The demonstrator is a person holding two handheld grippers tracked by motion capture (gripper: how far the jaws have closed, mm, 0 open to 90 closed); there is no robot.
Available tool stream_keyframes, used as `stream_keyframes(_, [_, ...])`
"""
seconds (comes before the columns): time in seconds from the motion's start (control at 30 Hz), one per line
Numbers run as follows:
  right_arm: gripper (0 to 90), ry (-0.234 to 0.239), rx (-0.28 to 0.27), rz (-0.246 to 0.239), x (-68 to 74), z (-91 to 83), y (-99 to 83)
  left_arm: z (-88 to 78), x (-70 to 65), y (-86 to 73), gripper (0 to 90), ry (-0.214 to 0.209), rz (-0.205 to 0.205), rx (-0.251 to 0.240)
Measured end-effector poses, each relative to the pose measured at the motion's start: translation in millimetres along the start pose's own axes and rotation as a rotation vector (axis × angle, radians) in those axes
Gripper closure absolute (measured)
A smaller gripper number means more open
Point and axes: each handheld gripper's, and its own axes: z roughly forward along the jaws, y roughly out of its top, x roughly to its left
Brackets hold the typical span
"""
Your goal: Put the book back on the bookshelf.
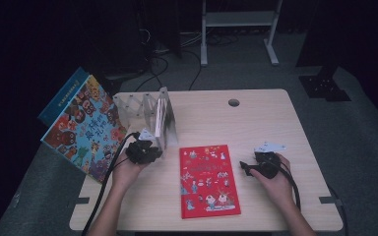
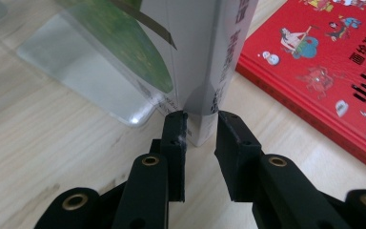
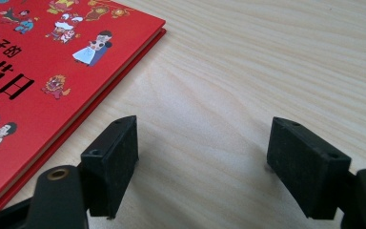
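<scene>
Left gripper [image 2: 200, 121]: its jaws are pinching the lower spine corner of a thin grey book [image 2: 205, 71] that is standing upright in the rack; the pads are pressing on both faces, probably so the book can be steadied or drawn out.
Right gripper [image 3: 202, 157]: its jaws are standing wide apart with nothing between them, hovering just over bare wood beside the red book [image 3: 38, 67], seemingly waiting its turn.
Grey book: it is standing on its bottom edge at the near end of the clear rack [image 2: 81, 81], leaning against the upright divider, which is keeping it from tipping.
Red book: it is lying flat, cover up, on the middle of the table between the two hands, near the left gripper's jaws and well within reach of either one.
Blue book [image 1: 86, 130]: it is leaning tilted at the table's far-left edge, apart from the rack, overhanging the side.
Table [image 1: 275, 123]: pale wood grain, with a round cable hole near the far edge.
Room: it is staying dark beyond the table; grey floor, loose cables and the white legs of a stand are showing at the back.
</scene>
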Motion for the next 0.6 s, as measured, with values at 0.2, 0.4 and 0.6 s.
stream_keyframes(0.2, [24.9, 0.0, 0.0, -0.001, -0.1, 0.0, 0.0, 10.7, -2.8, 7.3, 71.0, -0.006, 0.005, -0.002])
stream_keyframes(0.4, [24.9, 0.0, 0.0, -0.001, -0.1, 0.0, 0.0, 15.4, -4.9, 12.0, 69.9, -0.017, 0.007, -0.015])
stream_keyframes(0.6, [24.9, 0.0, 0.0, -0.001, -0.1, 0.0, 0.0, 13.5, -5.3, 8.4, 64.5, -0.023, 0.005, -0.026])
